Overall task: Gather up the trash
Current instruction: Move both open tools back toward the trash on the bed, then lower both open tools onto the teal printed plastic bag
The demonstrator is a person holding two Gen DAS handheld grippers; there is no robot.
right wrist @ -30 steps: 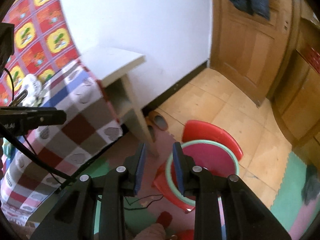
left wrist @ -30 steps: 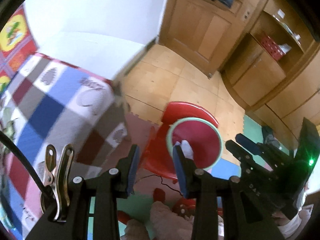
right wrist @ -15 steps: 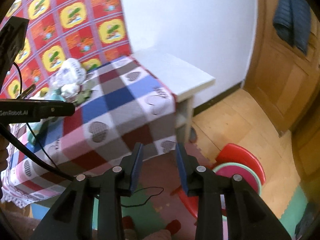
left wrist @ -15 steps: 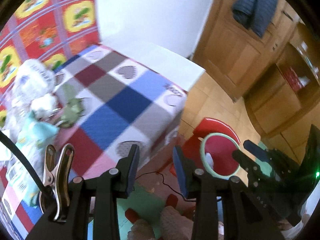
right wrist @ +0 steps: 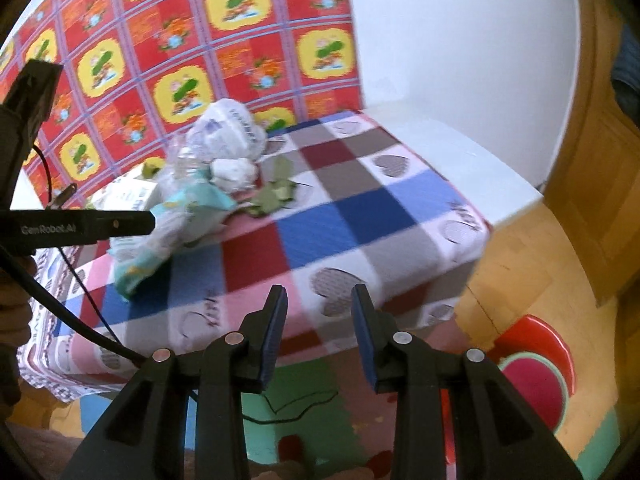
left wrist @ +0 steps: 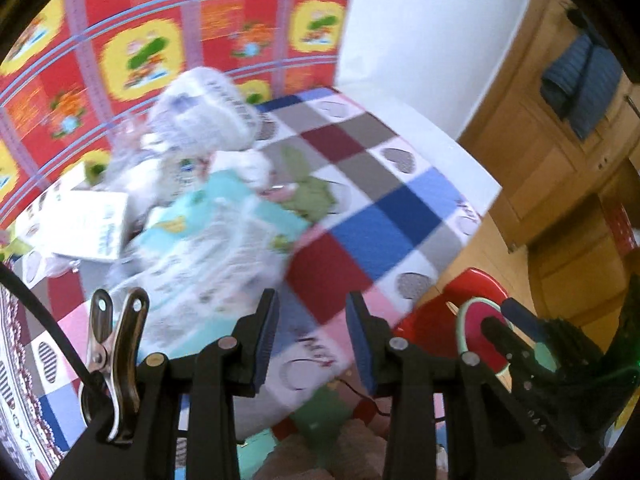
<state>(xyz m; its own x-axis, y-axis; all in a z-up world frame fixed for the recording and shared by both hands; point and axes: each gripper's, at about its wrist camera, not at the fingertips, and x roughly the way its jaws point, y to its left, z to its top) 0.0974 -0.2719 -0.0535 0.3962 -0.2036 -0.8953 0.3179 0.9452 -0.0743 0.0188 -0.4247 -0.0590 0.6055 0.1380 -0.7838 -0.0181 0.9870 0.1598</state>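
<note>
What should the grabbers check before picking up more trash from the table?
1. Left hand-held gripper empty, jaws apart: ok.
2. Right hand-held gripper empty, jaws apart: ok.
3. Trash pile in view on the checkered tablecloth: ok.
4. Either gripper already over the pile: not ok, both are short of it.
5. Red bin reachable on the floor beside the table: ok.
6. Which piece is loose enough to lift first: cannot tell, the picture is blurred.
</note>
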